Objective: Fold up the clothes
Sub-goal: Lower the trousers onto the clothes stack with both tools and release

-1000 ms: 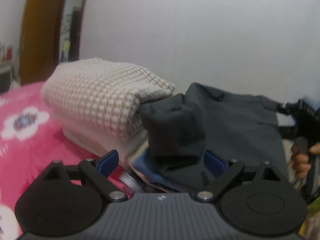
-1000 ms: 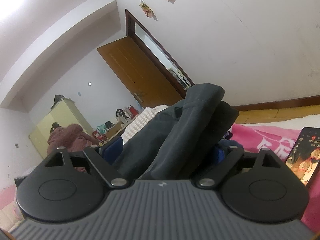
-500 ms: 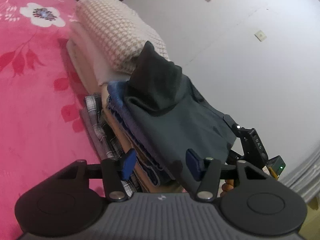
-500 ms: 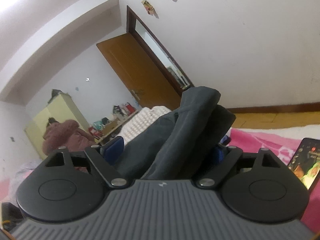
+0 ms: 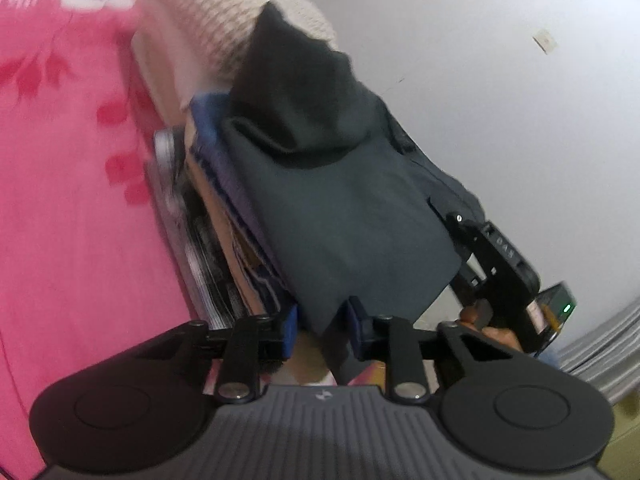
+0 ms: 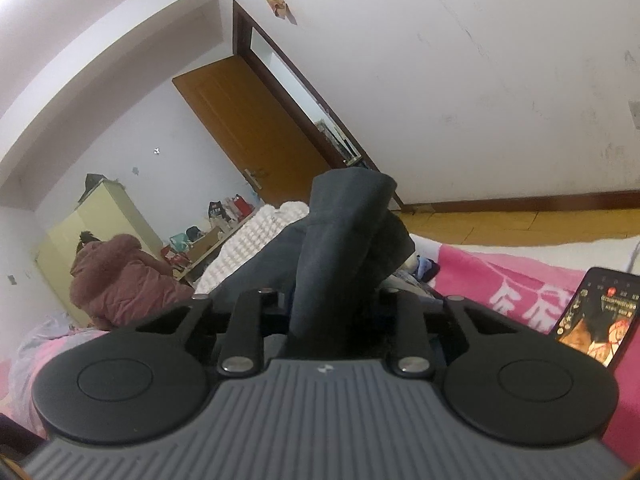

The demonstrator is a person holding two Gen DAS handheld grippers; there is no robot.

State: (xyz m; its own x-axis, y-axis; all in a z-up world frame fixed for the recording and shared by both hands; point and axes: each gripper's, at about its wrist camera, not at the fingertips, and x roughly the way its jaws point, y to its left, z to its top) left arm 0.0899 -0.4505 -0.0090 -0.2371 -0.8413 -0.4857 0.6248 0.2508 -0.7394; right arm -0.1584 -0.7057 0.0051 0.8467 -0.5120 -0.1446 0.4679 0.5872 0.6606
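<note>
1. The left claw is seen angled downward over the pink floral bedspread, rolled so that the bed runs up the left of its view and the white wall fills the right.
2. Its jaws have just been closing, and the blue pads are now drawn in on the near corner of the dark grey garment, which is pinched between them.
3. The dark grey garment is laid on top of a stack of folded clothes on the bed, with its far end bunched into a raised hump.
4. Behind the stack, a folded cream knitted piece is seen, touching the garment's far end.
5. The right claw is held nearly level at the opposite edge of the same garment; in the left wrist view its black body is seen at the garment's right edge, with fingers of the person's hand wrapped round its handle.
6. The right jaws have just been closing too; a thick fold of the grey cloth is gripped between them and rises upright from the claw.
7. A phone with a lit screen is lying on the bedspread to the right of the right claw.
8. A wooden door and a pale green cabinet are visible across the room.
</note>
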